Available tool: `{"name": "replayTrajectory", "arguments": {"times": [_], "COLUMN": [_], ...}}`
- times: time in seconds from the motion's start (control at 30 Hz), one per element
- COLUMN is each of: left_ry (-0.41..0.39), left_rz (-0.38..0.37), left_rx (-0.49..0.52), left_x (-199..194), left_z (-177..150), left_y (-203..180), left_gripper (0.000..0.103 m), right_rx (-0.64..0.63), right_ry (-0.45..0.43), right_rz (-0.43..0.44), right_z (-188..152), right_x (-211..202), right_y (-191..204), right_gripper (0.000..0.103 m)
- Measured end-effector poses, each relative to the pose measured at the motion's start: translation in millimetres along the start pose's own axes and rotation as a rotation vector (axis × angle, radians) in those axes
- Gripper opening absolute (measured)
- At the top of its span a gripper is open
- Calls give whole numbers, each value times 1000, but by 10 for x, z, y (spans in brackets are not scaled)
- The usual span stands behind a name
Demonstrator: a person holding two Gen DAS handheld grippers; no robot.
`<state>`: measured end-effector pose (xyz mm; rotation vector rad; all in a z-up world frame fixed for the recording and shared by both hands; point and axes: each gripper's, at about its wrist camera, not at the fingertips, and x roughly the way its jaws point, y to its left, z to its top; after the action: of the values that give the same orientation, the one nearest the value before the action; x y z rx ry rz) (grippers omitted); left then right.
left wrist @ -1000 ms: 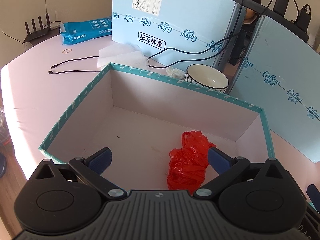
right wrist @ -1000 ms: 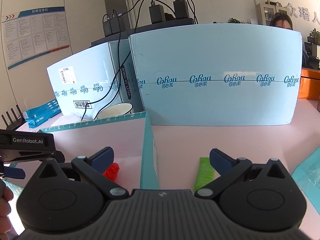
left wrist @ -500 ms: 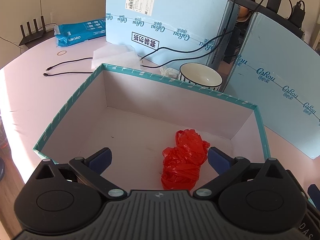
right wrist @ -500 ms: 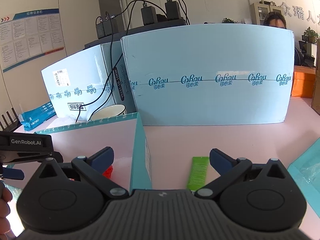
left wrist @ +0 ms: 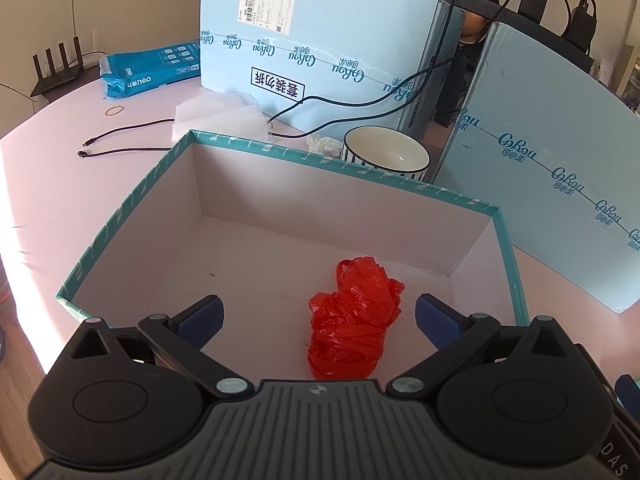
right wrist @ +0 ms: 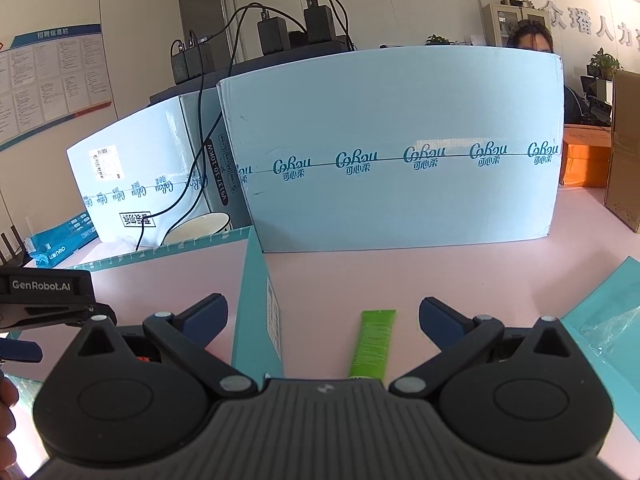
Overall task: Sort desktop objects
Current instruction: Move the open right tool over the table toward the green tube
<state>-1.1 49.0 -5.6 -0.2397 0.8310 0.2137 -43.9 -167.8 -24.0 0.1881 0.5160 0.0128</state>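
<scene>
The left gripper (left wrist: 318,314) hangs over the teal-rimmed box (left wrist: 132,204) with its jaws spread wide, empty; the crumpled red plastic bag (left wrist: 352,316) lies on the box floor between them. The right gripper (right wrist: 323,317), jaws likewise apart and empty, hovers above the green tube (right wrist: 372,342) lying on the pink table (right wrist: 460,276) just outside the box wall

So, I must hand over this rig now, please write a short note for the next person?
Left gripper: open, holding nothing, above the teal-rimmed cardboard box.
Right gripper: open, holding nothing, above the pink table beside the box.
Done: the crumpled red plastic bag lies inside the box.
Left: the flat green tube lies on the table outside the box, between the right fingers; probably next. The white ceramic bowl stands behind the box.
</scene>
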Motion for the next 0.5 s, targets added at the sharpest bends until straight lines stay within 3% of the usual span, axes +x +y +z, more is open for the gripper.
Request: {"name": "replayTrajectory", "arguments": {"times": [0.5], "left_ry": [-9], "left_rz": [-10], "left_rx": [15], "left_x": [-25], "left_z": [-28], "left_y": [-99], "left_gripper": [102], "right_rx": [26], "right_ry": [5], "right_rz": [-29], "right_z": [-8], "right_x": [-17], "right_y": [-144], "right_gripper": [103]}}
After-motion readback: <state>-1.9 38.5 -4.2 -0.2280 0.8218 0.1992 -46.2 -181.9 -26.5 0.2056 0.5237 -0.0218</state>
